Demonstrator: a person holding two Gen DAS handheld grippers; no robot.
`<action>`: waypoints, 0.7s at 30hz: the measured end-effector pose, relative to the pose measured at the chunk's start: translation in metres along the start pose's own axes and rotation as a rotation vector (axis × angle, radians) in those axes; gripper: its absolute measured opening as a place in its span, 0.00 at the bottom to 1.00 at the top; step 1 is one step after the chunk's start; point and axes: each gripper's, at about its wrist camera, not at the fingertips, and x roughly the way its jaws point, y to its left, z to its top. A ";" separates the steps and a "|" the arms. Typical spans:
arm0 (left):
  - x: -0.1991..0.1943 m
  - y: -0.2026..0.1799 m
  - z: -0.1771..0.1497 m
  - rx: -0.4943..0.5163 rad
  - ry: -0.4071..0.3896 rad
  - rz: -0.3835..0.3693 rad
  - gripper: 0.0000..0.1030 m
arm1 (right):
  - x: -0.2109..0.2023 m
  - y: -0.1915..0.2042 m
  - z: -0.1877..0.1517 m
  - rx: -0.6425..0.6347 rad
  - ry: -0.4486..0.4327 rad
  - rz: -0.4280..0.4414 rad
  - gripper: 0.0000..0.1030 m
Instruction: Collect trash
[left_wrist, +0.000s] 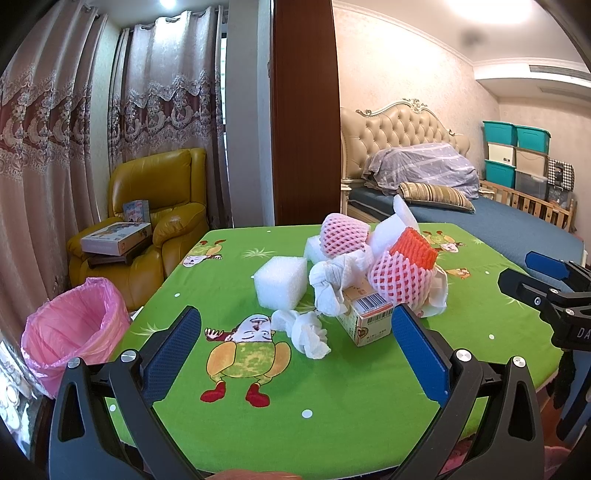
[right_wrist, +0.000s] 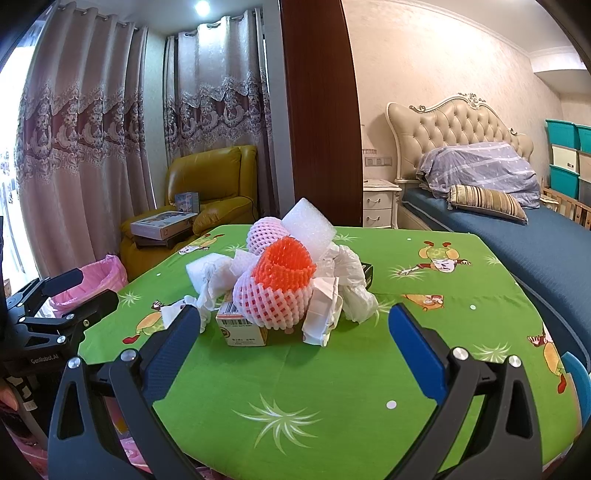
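both grippers hover above the near edge of the surface (left_wrist: 332, 387), which wears a green cartoon-print cloth. the left gripper (left_wrist: 295, 354) has its jaws spread wide with nothing between them, and the right gripper (right_wrist: 293, 345) likewise has its jaws spread and holding nothing. the trash sits in a loose heap toward the far middle of the surface: a pink foam fruit net (left_wrist: 397, 277) with an orange foam net (left_wrist: 415, 248) tucked in its top, a second pink net (left_wrist: 343, 234) behind it, a white foam block (left_wrist: 282, 282) to the left of the heap, crumpled white tissue (left_wrist: 306, 332) nearest the left gripper, and a small cardboard box (left_wrist: 365, 317) with a barcode touching the underside of the fruit net. from the right wrist view the same box (right_wrist: 243, 323) lies just ahead of the left jaw. a bin lined with a pink bag (left_wrist: 74, 325) stands on the floor off the left side of the surface, beside a yellow armchair (left_wrist: 159, 225). a bed (left_wrist: 498, 218) lies beyond on the right
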 end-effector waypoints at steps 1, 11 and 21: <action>0.000 0.000 -0.001 0.000 0.000 0.000 0.94 | 0.000 0.000 0.000 0.001 -0.001 0.000 0.96; 0.002 0.000 -0.001 0.001 0.002 -0.002 0.94 | 0.000 -0.001 0.000 0.002 0.000 0.002 0.96; 0.002 0.000 -0.001 -0.001 0.004 -0.003 0.94 | 0.000 -0.001 0.000 0.005 0.000 0.002 0.96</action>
